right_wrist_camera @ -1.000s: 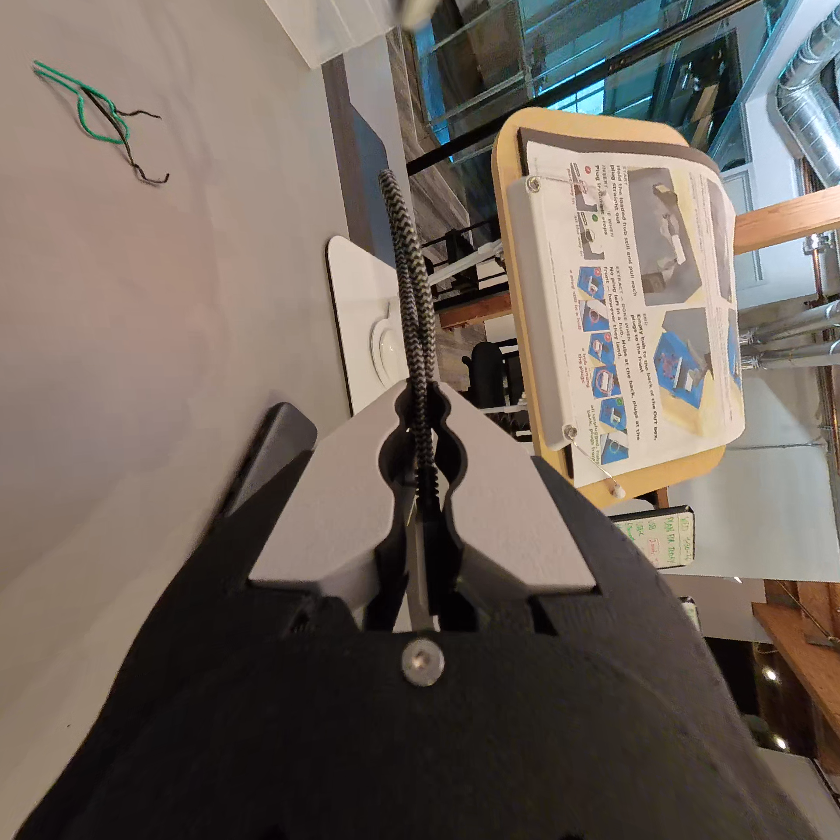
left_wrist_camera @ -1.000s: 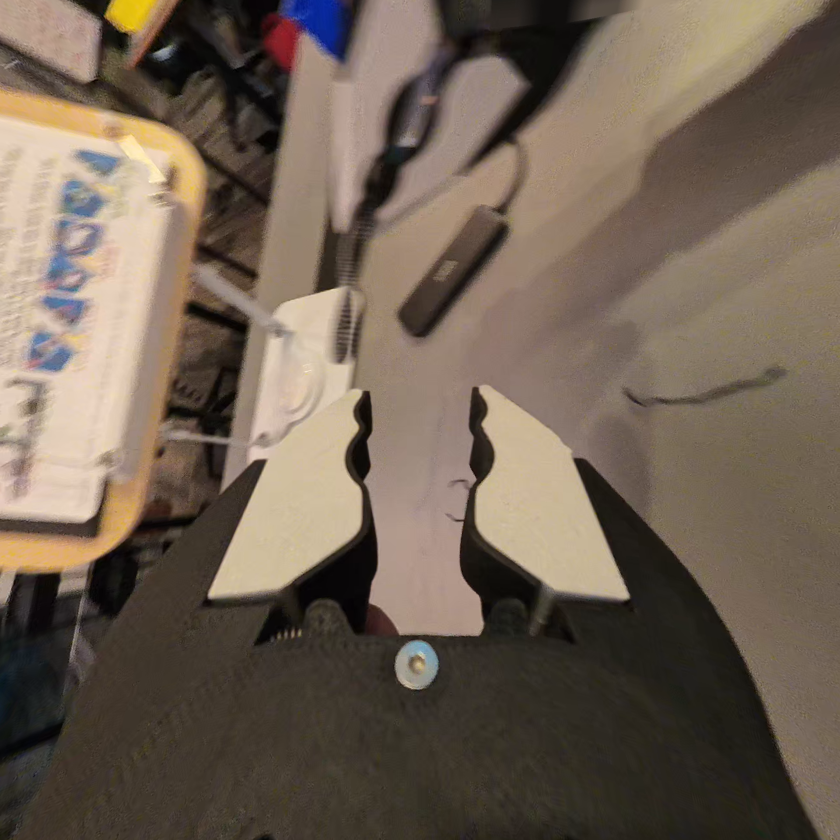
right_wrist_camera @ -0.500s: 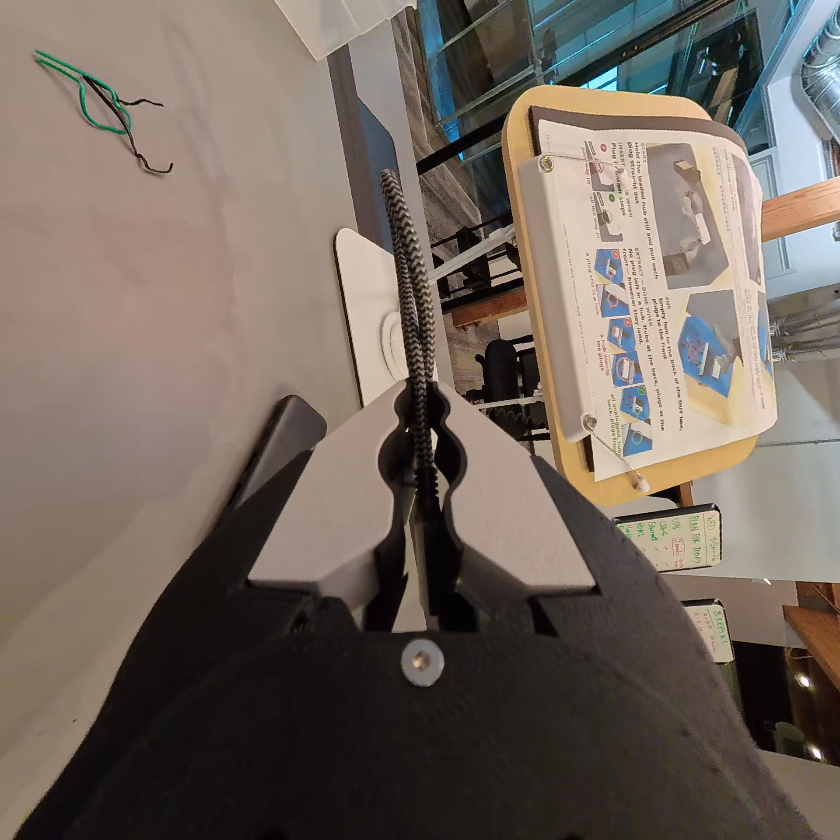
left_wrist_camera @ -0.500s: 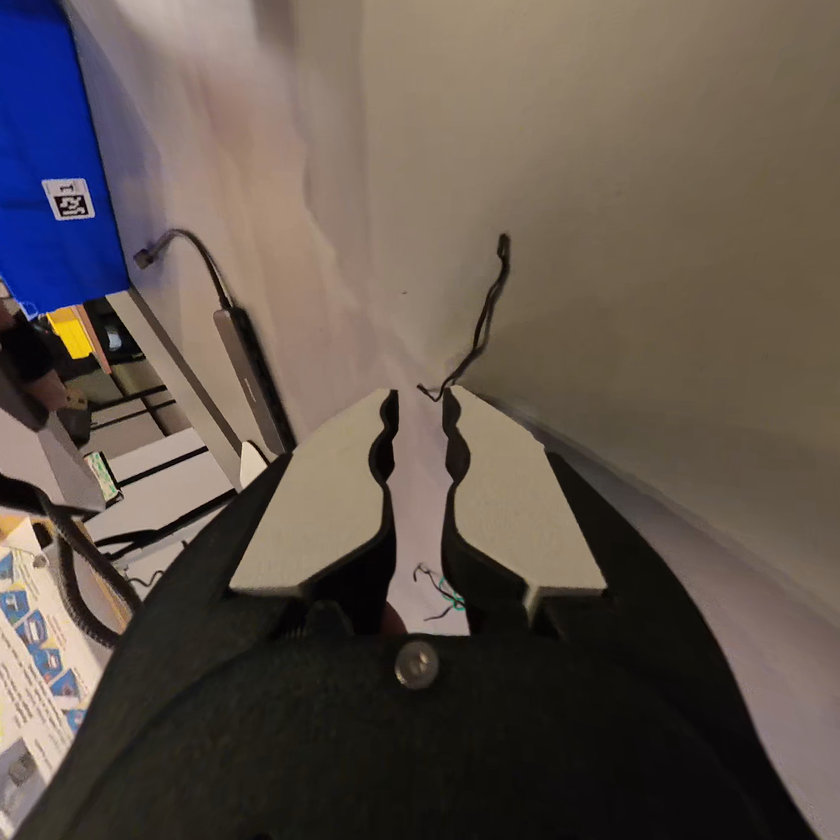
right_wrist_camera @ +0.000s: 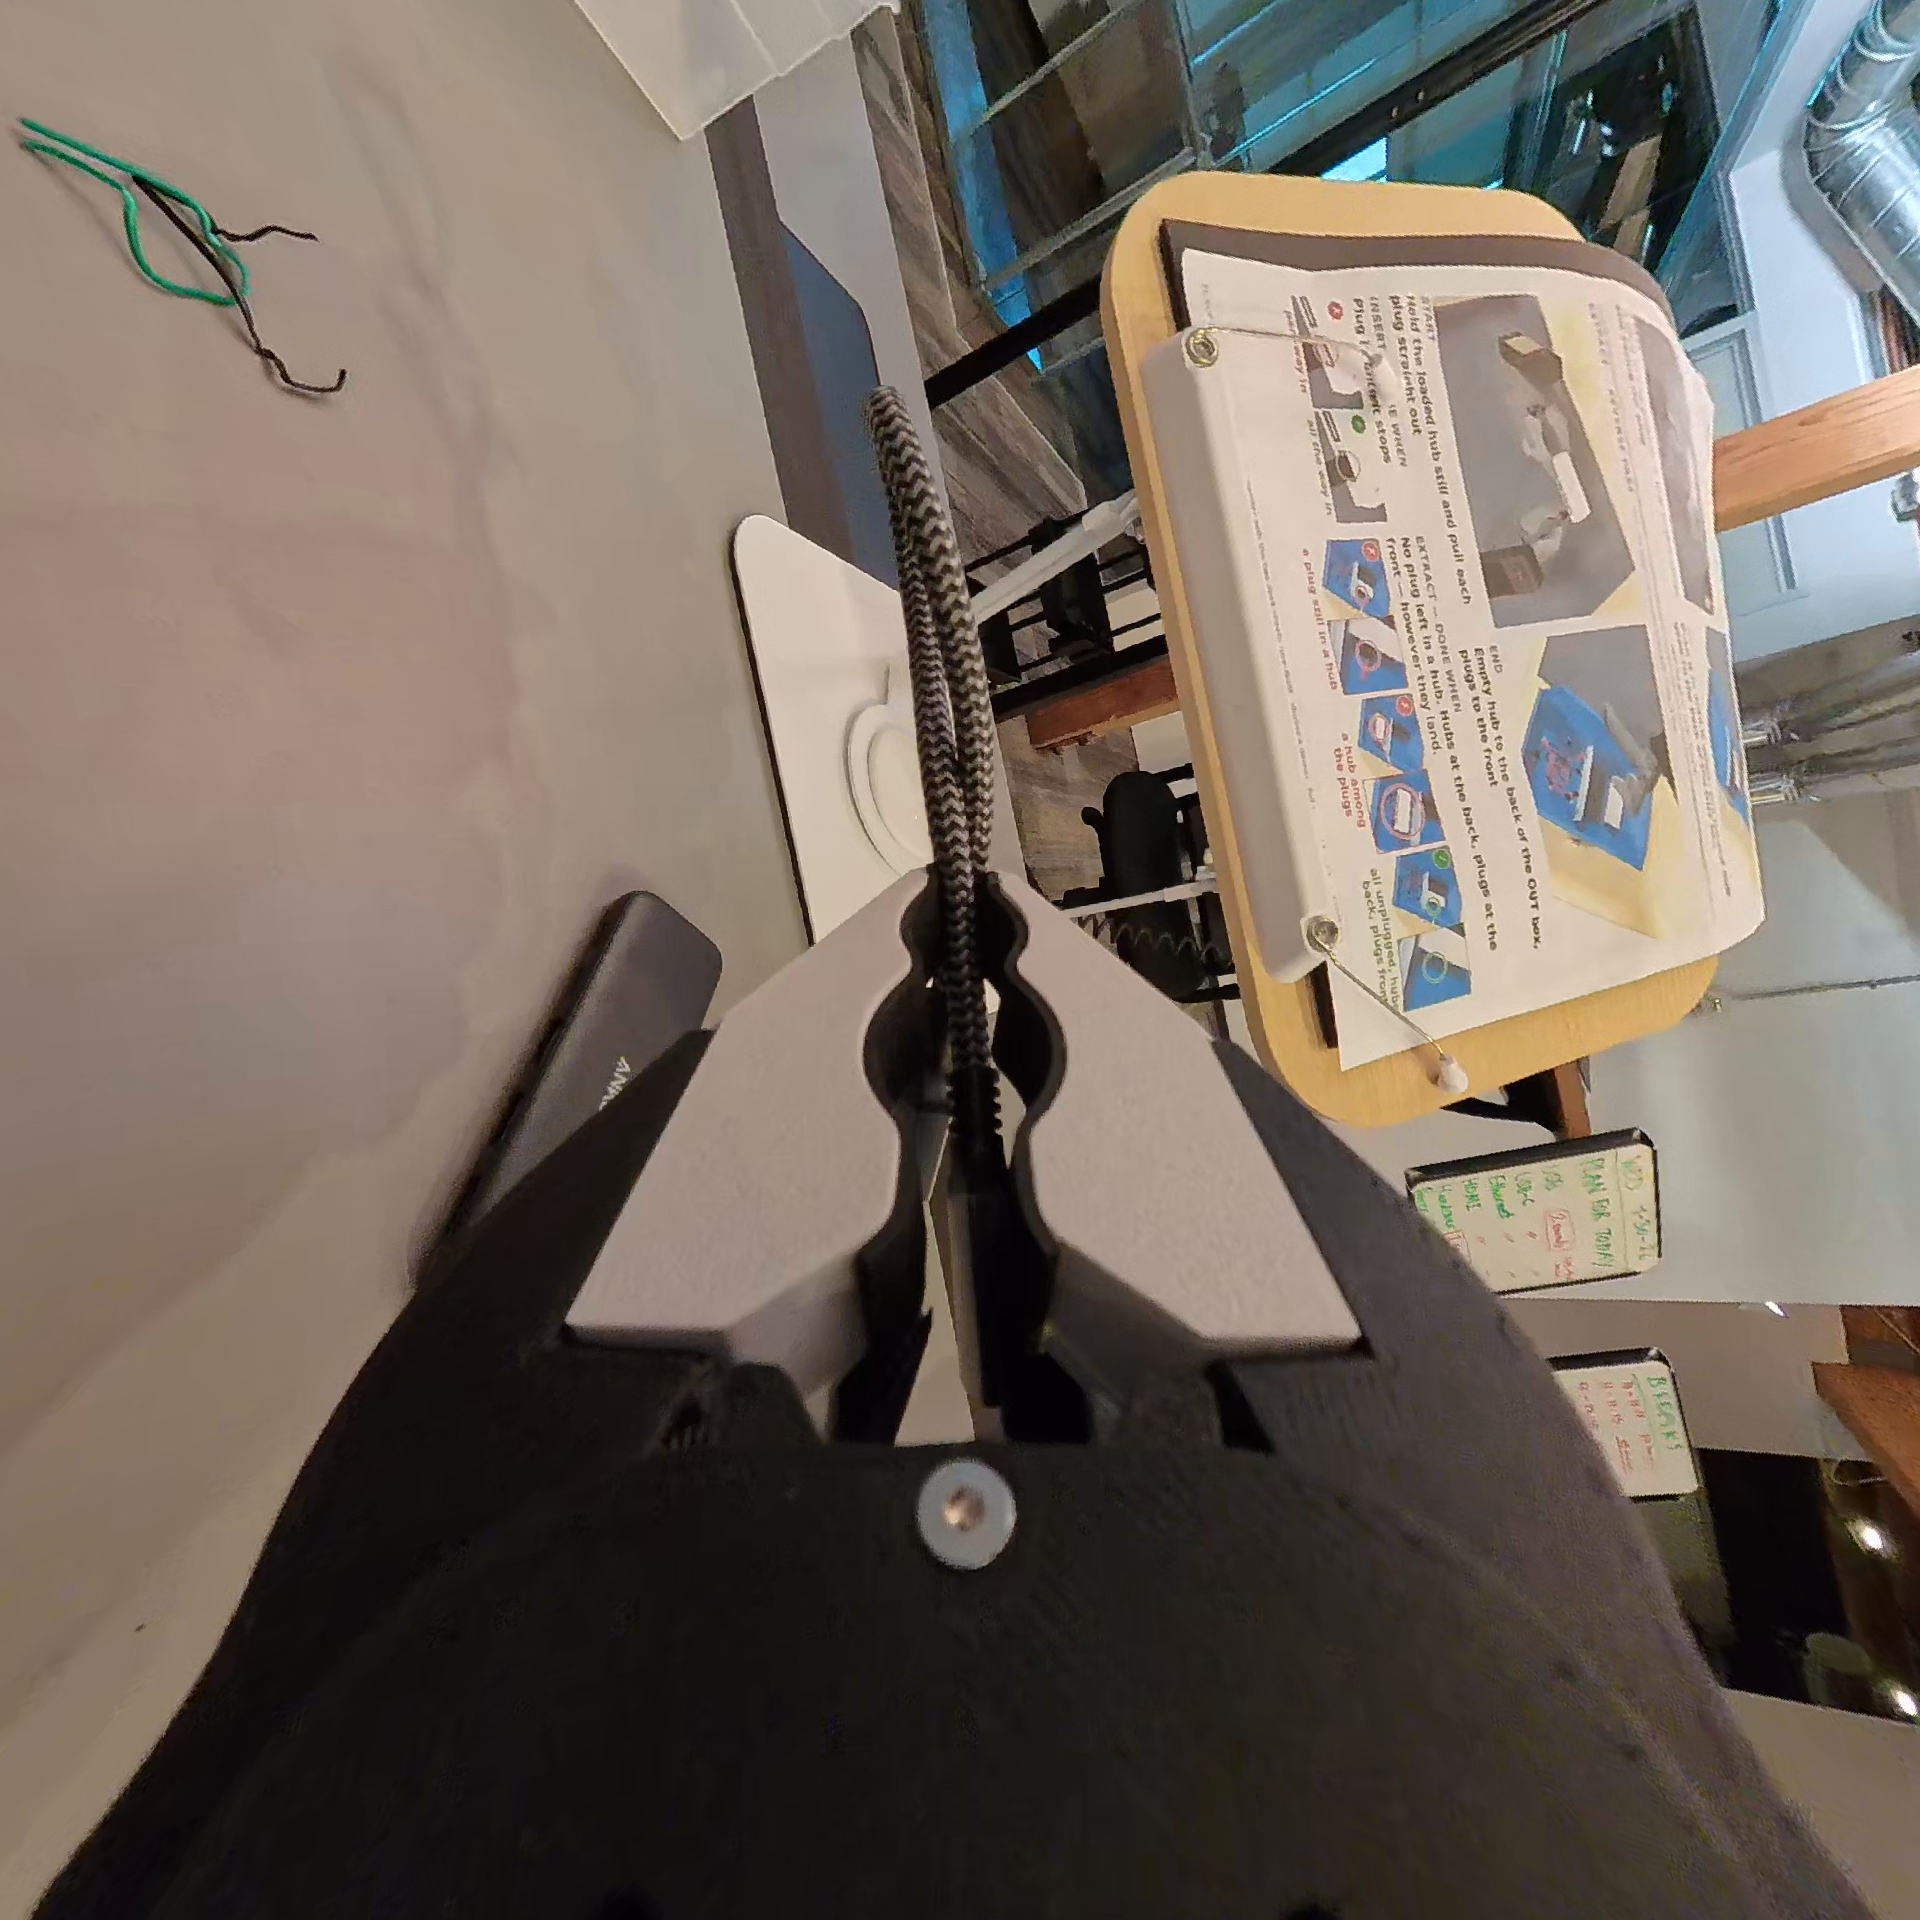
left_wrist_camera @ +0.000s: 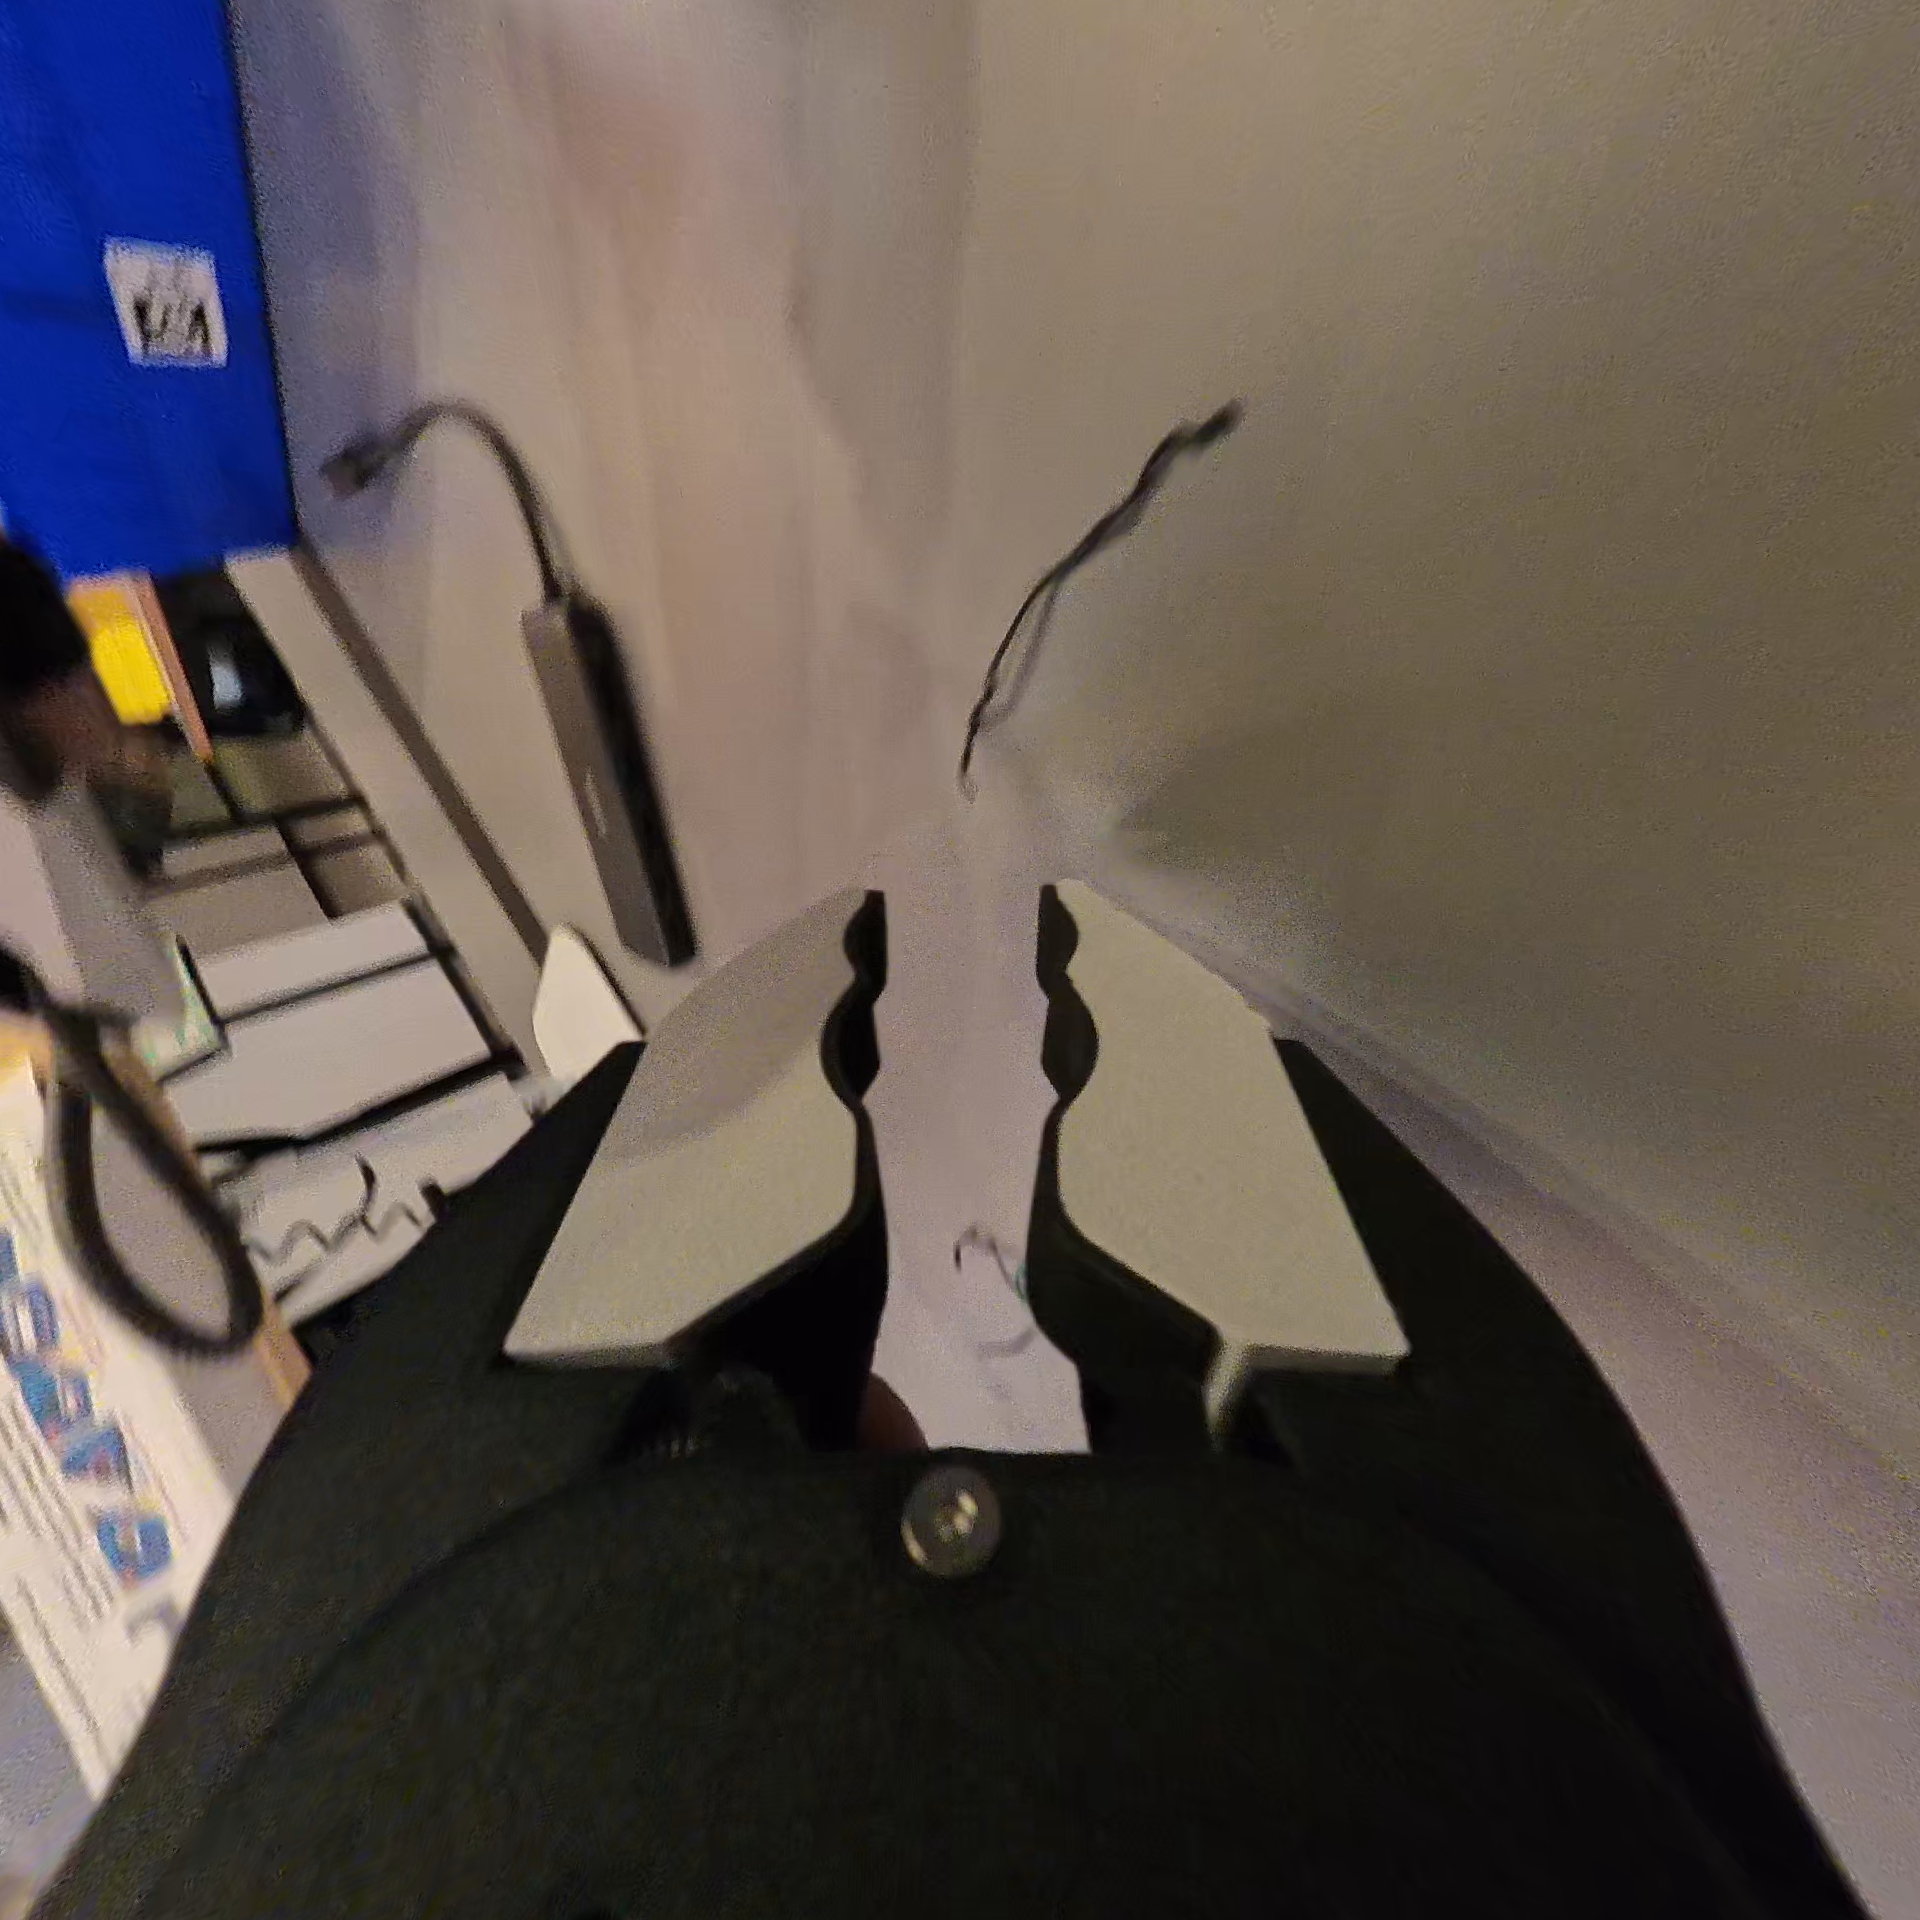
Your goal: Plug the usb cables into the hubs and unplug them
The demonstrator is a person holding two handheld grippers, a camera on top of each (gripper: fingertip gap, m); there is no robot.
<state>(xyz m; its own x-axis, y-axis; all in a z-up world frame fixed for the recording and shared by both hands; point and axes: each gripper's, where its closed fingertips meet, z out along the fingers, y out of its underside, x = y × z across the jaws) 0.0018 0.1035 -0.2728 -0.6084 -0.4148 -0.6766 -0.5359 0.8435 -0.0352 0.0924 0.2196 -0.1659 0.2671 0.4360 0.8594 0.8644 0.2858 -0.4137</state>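
Hub, grey table, instruction board

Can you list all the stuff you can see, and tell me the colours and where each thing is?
table: one, grey, under everything
hub: one, dark grey, flat on the table
braided cable: one, black and white, pinched in the right gripper
thin wires: a few, green and black, loose on the table
board with printed sheet: one, tan, beyond the table edge
blue bin: one, far end
left gripper: grey fingers, apart, empty
right gripper: grey fingers, closed on the cable
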